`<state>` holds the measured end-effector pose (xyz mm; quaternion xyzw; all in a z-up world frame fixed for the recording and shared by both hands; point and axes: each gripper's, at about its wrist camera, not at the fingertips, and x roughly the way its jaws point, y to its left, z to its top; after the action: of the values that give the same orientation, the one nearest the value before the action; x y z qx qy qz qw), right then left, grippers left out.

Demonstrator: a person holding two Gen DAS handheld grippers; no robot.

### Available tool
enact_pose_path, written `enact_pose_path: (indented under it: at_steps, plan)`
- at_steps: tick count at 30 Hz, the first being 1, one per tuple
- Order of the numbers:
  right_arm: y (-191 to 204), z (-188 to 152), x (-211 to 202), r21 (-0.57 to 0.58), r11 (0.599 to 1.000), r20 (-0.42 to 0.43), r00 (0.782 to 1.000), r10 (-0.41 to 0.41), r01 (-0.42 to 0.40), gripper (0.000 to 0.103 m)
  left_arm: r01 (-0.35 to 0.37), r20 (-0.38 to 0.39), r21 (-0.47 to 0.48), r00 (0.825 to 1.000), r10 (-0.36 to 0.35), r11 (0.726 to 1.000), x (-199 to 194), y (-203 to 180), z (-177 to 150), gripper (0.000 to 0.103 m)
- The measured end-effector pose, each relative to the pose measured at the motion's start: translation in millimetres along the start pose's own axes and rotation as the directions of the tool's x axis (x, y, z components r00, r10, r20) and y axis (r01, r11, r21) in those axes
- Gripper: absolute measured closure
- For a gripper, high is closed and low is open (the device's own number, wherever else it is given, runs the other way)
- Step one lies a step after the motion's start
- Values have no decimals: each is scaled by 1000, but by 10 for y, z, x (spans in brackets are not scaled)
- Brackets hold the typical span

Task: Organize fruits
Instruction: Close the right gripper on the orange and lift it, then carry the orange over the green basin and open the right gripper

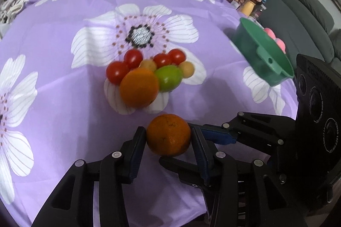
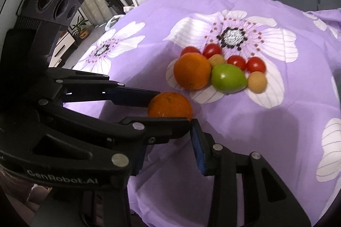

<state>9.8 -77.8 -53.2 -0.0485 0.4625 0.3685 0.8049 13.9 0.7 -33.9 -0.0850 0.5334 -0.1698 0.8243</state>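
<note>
While the left tongs (image 1: 168, 137) clamp an orange (image 1: 168, 137), the right tongs' (image 2: 170, 154) spread stays partly hidden.

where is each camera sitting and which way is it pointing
Left wrist: on the left tongs, looking forward across the purple floral cloth; its fingers clamp the near orange; the right tongs enter from the right.
Right wrist: on the right tongs, facing likewise; the left tongs enter from the left.
Shared: the near orange, the fruit pile.
</note>
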Motion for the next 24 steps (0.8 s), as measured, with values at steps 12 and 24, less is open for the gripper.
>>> enact_pose_path:
  at_steps: [12,24]
  plan:
    - [-126,28,-477,31,998,120,991,-58,54,64,6,65,94,998,-12,996,-166,-385,224,59]
    - [-423,-9,-879,91,990,217,969,-121,103,64,1,89,211,996,-20,977,-168,-847,459,59]
